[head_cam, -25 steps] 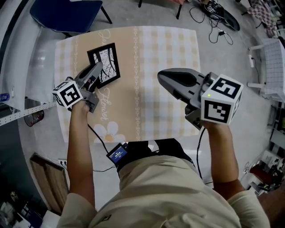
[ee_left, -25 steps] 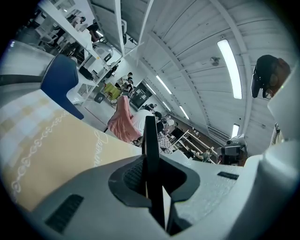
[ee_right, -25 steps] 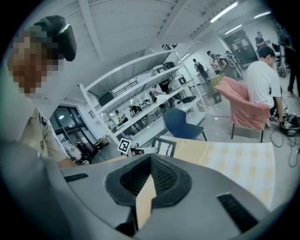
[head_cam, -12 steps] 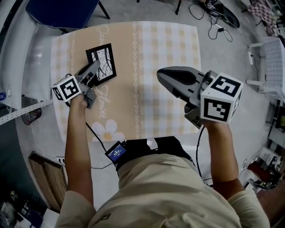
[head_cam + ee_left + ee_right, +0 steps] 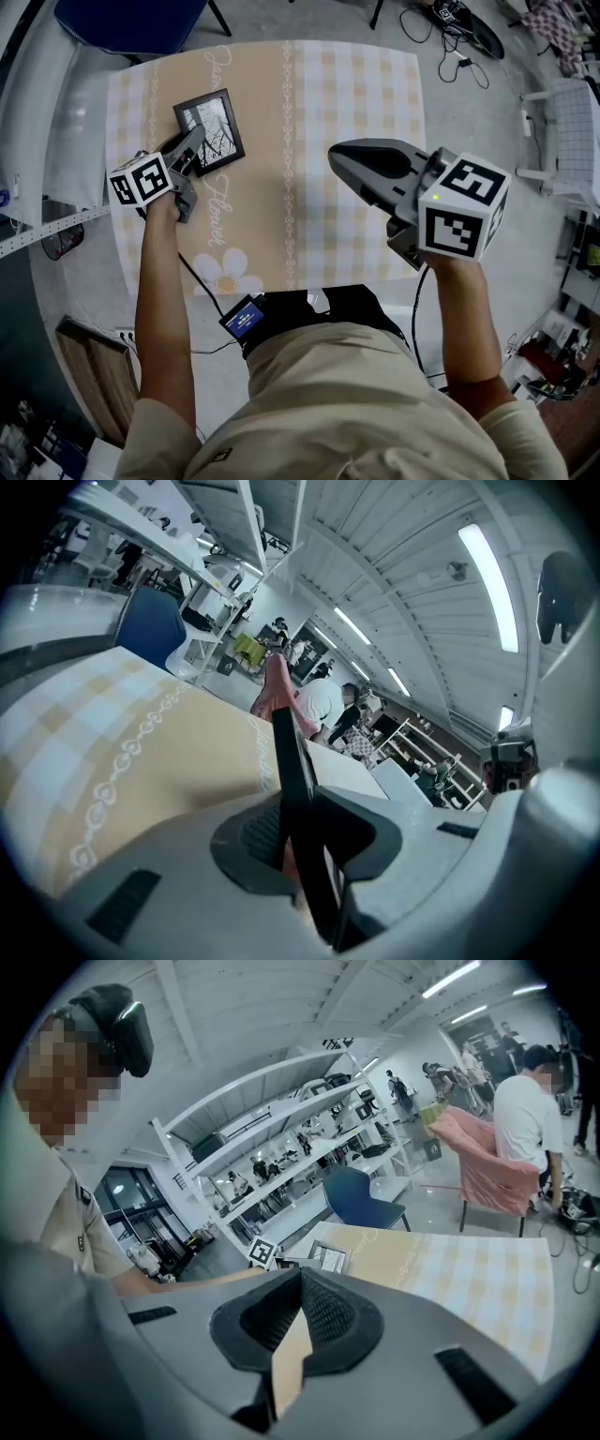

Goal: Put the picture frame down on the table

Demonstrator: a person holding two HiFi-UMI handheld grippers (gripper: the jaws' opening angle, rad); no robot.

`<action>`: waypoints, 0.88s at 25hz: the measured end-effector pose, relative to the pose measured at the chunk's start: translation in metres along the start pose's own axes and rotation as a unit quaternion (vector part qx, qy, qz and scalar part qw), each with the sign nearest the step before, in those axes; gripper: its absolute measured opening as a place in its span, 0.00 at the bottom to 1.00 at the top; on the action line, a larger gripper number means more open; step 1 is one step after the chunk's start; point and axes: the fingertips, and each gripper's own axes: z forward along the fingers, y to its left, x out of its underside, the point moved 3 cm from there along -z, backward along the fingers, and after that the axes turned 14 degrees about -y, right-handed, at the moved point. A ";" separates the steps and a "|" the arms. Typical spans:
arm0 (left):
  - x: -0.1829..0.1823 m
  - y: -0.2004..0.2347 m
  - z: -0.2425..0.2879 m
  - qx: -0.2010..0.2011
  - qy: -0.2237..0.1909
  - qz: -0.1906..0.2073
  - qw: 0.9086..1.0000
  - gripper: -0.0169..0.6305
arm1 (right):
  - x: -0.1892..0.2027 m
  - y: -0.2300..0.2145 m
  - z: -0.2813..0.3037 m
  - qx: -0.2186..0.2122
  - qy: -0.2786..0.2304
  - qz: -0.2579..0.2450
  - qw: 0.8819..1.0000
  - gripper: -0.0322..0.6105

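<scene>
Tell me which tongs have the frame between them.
The left tongs: the frame sits between their jaws, which have just been opening. The right tongs are shut on nothing, over the table.

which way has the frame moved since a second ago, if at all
Yes: the frame has sunk toward the table, covering less of its checks than before.
</scene>
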 end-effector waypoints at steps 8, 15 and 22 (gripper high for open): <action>0.007 0.012 -0.001 -0.057 0.040 0.086 0.994 0.21 | 0.002 0.005 0.008 -0.004 0.007 -0.006 1.000 0.05; 0.006 0.012 -0.003 -0.085 0.054 0.139 0.985 0.25 | 0.002 0.008 0.010 -0.011 0.011 -0.004 1.000 0.05; -0.001 0.007 0.003 -0.100 0.060 0.202 0.972 0.27 | 0.001 0.005 0.006 -0.009 0.009 -0.006 1.000 0.05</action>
